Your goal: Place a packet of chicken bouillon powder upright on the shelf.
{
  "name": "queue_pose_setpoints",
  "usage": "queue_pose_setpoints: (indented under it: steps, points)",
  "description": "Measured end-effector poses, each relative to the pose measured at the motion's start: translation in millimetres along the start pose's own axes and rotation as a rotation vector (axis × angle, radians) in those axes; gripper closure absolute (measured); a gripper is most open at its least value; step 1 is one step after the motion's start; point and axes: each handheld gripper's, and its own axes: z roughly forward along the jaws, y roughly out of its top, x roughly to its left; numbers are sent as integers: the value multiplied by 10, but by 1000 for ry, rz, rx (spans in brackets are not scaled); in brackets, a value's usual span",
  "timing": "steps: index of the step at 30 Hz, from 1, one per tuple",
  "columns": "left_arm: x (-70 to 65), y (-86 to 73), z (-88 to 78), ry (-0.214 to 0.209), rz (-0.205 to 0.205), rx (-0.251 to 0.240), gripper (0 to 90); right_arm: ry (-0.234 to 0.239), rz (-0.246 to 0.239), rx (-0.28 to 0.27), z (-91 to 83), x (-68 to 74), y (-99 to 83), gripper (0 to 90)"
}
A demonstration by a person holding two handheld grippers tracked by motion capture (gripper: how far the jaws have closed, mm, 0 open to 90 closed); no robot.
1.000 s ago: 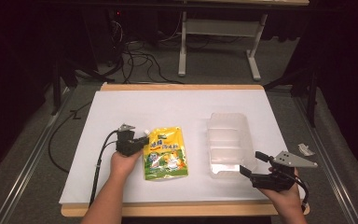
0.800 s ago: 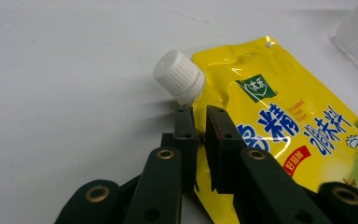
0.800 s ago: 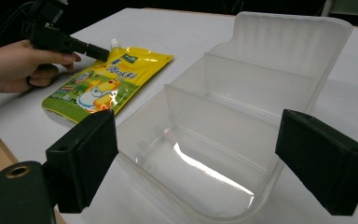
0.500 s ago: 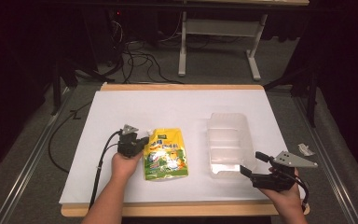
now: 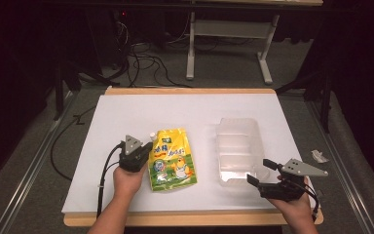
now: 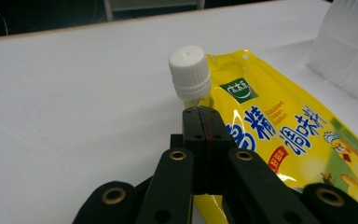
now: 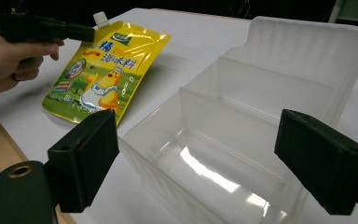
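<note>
Yellow pouch (image 6: 279, 126): large blue Chinese characters, green badge with white logo; small print unreadable.

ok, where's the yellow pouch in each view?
High view: pouch flat on the table, left of centre, beside the left tool.
Left gripper view: right of centre, running to the lower right, ahead of the shut jaws.
Right gripper view: upper left.
Shared landmark: its white cap, the clear bin alongside.

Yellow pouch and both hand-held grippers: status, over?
Left hand-held gripper shut on pouch corner below cap. Right hand-held gripper open at empty clear bin. Nothing obstructing.
</note>
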Motion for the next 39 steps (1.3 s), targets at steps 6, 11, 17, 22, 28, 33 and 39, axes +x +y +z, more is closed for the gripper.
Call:
queue_pose_setpoints:
  steps: [6,11,17,22,28,33,39]
  points:
    - [-114,41,-258,-9,35,-87,900,22,-24,-18,26,121,56,137]
    - [-210,42,-429,-33,49,-169,900,51,-31,-23,94,281,153,134]
    - [-314,85,-561,-60,111,-223,900,72,-63,-3,300,447,317,118]
    - [-392,89,-680,-87,139,-260,900,111,-51,11,562,518,515,103]
    - [-485,77,-811,-117,188,-295,900,155,-45,34,958,659,765,82]
    - [-560,79,-881,-145,217,-321,900,180,-44,76,1289,727,924,84]
    - [-605,79,-923,-166,241,-335,900,231,-19,108,1515,725,1027,105]
